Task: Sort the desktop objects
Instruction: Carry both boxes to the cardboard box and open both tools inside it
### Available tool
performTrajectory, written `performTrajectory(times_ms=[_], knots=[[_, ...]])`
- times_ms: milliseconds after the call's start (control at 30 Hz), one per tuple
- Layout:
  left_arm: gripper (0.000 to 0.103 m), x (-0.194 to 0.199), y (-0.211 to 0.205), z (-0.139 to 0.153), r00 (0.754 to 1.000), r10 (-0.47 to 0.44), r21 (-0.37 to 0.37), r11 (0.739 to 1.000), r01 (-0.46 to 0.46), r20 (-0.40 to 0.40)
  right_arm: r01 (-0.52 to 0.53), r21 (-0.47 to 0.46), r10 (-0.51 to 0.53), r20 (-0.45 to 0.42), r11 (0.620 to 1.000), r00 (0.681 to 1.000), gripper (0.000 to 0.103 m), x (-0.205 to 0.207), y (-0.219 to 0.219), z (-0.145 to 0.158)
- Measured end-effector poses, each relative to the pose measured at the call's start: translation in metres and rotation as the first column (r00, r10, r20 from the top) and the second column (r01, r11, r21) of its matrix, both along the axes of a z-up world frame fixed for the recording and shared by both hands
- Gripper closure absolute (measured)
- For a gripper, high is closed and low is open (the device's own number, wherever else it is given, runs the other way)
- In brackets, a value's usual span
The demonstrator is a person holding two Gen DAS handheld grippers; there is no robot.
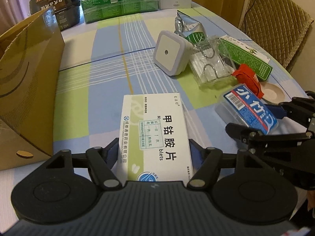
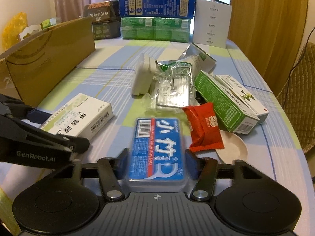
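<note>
Cardboard fills the left edge of both views: an open box (image 1: 29, 90), presumably where sorted things go. Little looks finished. The left gripper (image 1: 153, 151) has its fingers closed on the sides of a white medicine box (image 1: 155, 133) low in the centre of the left wrist view, resting on or just above the checked tablecloth (image 1: 110, 45). The right gripper (image 2: 156, 165) clamps a blue floss case (image 2: 156, 149) at bottom centre of its view. Still unsorted at centre right: a white night light (image 1: 170, 52), clear plastic packaging (image 1: 211, 64), a foil pouch (image 1: 187, 24), a green carton (image 2: 220, 100), a red packet (image 2: 202, 127) and a small dish (image 2: 236, 147).
</note>
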State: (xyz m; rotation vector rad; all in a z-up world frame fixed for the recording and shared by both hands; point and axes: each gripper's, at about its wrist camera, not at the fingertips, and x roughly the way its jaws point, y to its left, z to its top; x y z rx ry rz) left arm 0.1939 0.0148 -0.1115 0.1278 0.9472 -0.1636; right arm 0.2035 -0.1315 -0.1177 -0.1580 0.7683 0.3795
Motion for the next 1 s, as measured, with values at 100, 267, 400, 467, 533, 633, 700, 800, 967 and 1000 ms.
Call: performTrajectory(times_ms=[100,267,400,467,533,633,700,800,967,1000], knots=[[0.036,-0.006,0.001,0.005,1.000,0.003,0.006,1.000,-0.003,0.007,0.005,-0.002,-0.005,0.003,1.000,1.000,0.050,-0.004,-0.001,0.005],[0.036,-0.018,0.002,0.021,1.000,0.009,0.010,1.000,-0.009,0.018,0.029,0.014,-0.030,0.028,0.999,0.999,0.050,-0.017,-0.006,0.025],[0.036,-0.030,0.003,0.042,0.999,0.014,-0.004,1.000,-0.014,0.042,0.044,0.031,-0.045,0.041,0.999,0.998,0.050,-0.033,-0.009,0.046],[0.036,-0.036,0.004,0.052,0.998,0.017,-0.012,1.000,-0.017,0.054,0.046,0.035,-0.048,0.052,0.998,0.997,0.050,-0.040,-0.008,0.056],[0.036,-0.042,0.006,0.064,0.998,0.024,-0.021,1.000,-0.023,0.065,0.045,0.044,-0.048,0.064,0.998,0.997,0.050,-0.046,-0.008,0.068],[0.036,-0.052,0.012,0.082,0.995,0.036,-0.021,0.999,-0.034,0.089,0.035,0.054,-0.040,0.087,0.998,0.995,0.050,-0.056,-0.004,0.086],[0.036,-0.059,0.018,0.094,0.994,0.047,-0.025,0.999,-0.045,0.103,0.023,0.061,-0.029,0.101,0.998,0.994,0.050,-0.061,0.002,0.098],[0.036,-0.069,0.030,0.111,0.990,0.067,-0.025,0.998,-0.065,0.125,0.002,0.075,-0.011,0.120,0.997,0.993,0.050,-0.068,0.012,0.116],[0.036,-0.084,0.054,0.134,0.982,0.104,-0.025,0.995,-0.101,0.161,-0.049,0.091,0.036,0.143,0.995,0.989,0.050,-0.077,0.035,0.141],[0.036,-0.087,0.060,0.139,0.979,0.115,-0.026,0.993,-0.112,0.169,-0.060,0.095,0.046,0.141,0.994,0.989,0.050,-0.078,0.042,0.144]])
